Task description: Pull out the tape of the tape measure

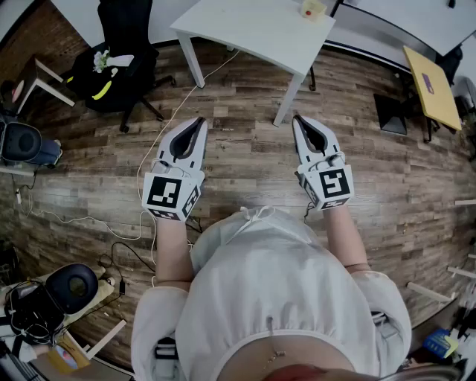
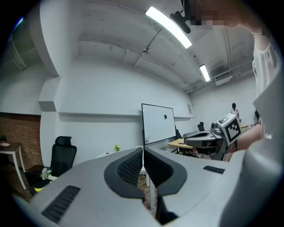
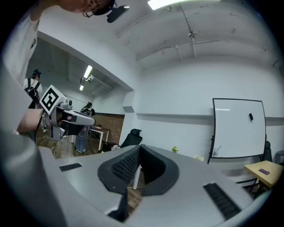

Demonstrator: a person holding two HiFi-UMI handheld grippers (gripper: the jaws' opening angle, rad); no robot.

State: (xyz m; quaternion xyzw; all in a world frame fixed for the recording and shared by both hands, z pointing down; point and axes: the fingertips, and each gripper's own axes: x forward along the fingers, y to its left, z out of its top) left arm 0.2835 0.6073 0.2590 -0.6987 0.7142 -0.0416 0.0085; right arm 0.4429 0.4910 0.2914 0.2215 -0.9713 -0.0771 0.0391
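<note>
My left gripper [image 1: 199, 121] and right gripper [image 1: 297, 118] are held side by side at waist height over the wooden floor, both pointing towards a white table [image 1: 253, 33]. Both are shut with nothing between the jaws; the ribbed pads meet in the left gripper view [image 2: 143, 150] and in the right gripper view [image 3: 139, 147]. A small yellowish object [image 1: 312, 9] sits on the table's far part, well beyond both grippers; I cannot tell whether it is the tape measure. Each gripper also shows in the other's view: the right gripper [image 2: 212, 137] and the left gripper [image 3: 66, 116].
A black office chair [image 1: 119, 59] stands left of the table. A yellow-topped table [image 1: 431, 85] is at the far right. White cables [image 1: 149, 160] run across the floor. A whiteboard [image 2: 158, 123] stands ahead. Bags and gear lie at the lower left [image 1: 71, 290].
</note>
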